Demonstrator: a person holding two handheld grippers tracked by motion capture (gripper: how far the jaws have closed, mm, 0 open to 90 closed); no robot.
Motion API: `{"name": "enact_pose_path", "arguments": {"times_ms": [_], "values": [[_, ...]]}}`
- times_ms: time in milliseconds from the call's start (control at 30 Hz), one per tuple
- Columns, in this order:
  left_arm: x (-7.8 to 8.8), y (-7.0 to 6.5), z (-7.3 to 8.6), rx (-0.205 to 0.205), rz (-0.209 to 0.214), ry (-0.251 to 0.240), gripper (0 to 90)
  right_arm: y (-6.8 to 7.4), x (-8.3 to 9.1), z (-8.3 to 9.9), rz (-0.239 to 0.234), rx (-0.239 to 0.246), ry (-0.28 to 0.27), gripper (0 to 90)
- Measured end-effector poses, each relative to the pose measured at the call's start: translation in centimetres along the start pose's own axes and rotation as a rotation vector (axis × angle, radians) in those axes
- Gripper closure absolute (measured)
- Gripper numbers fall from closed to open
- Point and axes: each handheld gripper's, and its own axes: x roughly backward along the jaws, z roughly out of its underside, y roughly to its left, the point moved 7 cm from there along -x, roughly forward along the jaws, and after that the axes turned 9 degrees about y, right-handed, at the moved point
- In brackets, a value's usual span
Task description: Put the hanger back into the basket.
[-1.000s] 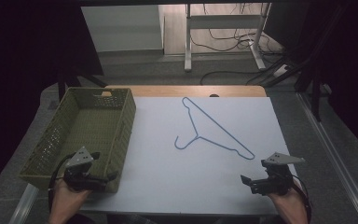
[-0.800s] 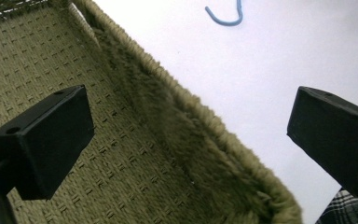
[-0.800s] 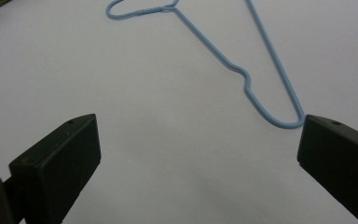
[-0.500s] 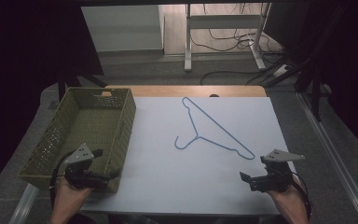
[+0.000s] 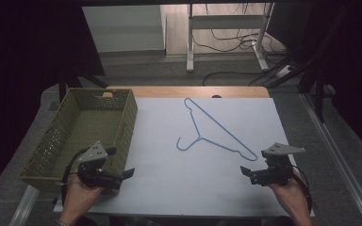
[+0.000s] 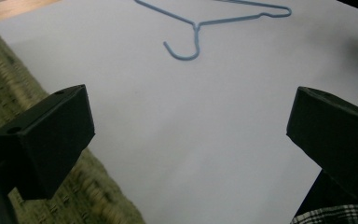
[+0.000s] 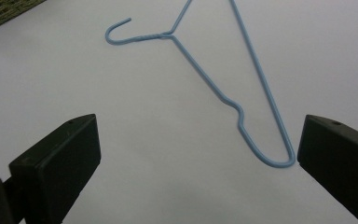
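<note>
Hanger of thin blue wire (image 5: 215, 133) lies flat on the white sheet (image 5: 179, 174) that covers the desk, about midway across it and toward the far half, its hook (image 5: 184, 145) curling toward the near-left and its long triangle running from the far edge down to the near-right. Nearest the person, the left gripper (image 5: 122, 175) hovers at the near-left corner of the desk, held in a hand (image 5: 78, 197), its black jaws spread wide with nothing between them. The right gripper (image 5: 246, 173) sits at the near-right corner, jaws likewise wide apart and empty, just short of the hanger's nearest bend. Farther along the left edge stands an olive-green woven plastic basket (image 5: 52, 141), apart from the hanger.
</note>
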Motion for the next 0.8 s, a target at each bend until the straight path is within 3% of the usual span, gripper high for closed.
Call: {"name": "enact_pose_path", "arguments": {"times_ms": [267,433,600,800], "values": [[-1.4,-1.3,-1.9,-0.034,0.017,0.032,0.9,0.1,-0.8,-1.3,-0.009,0.026,0.018,0.0],[-2.1,-2.5,-3.2,-0.067,0.041,0.02,0.6,0.0,-1.3,-1.9,-0.028,0.03,0.033,0.2],[-3.6,-3.8,-4.6,-0.091,0.077,0.019,0.3,-0.2,-1.7,-2.3,-0.039,0.029,0.049,0.8],[-5.7,-4.4,-5.4,-0.099,0.088,0.034,0.1,-0.3,-2.3,-3.1,-0.038,0.028,0.066,1.0]]}}
